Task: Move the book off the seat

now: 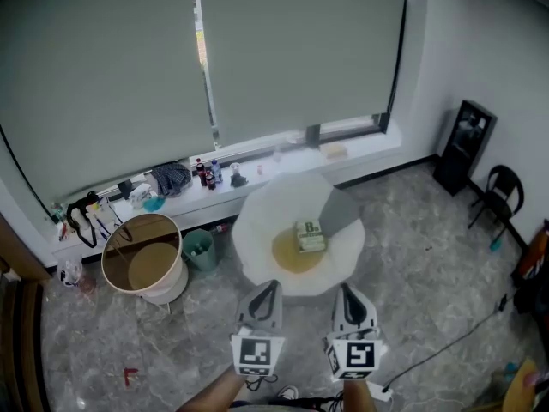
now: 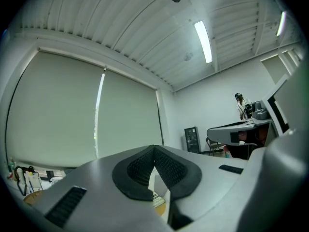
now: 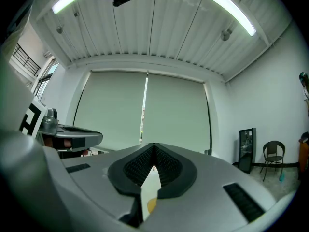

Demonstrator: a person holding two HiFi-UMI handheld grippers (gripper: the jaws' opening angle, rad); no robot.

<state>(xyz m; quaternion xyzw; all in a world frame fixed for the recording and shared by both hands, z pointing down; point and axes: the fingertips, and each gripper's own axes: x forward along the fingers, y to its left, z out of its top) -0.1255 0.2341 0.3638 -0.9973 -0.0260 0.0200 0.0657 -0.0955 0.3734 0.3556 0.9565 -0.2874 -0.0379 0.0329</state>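
A small book (image 1: pixel 310 235) with a green and white cover lies on the yellow cushion (image 1: pixel 287 253) of a white round seat (image 1: pixel 254 230). My two grippers hover side by side just short of the seat's near edge. The left gripper (image 1: pixel 269 285) and the right gripper (image 1: pixel 345 289) are both shut with nothing between the jaws. In the left gripper view the left gripper (image 2: pixel 154 152) has its pads pressed together, and a sliver of the book (image 2: pixel 157 200) shows below them. The right gripper (image 3: pixel 154 148) is likewise shut, with a strip of the seat (image 3: pixel 150 185) under it.
A round tub (image 1: pixel 142 262) and a small green bin (image 1: pixel 198 250) stand on the floor left of the seat. A window ledge (image 1: pixel 257 178) behind it carries bottles and clutter. At the right are a black cabinet (image 1: pixel 464 145), a dark chair (image 1: pixel 497 192) and a floor cable (image 1: pixel 446 342).
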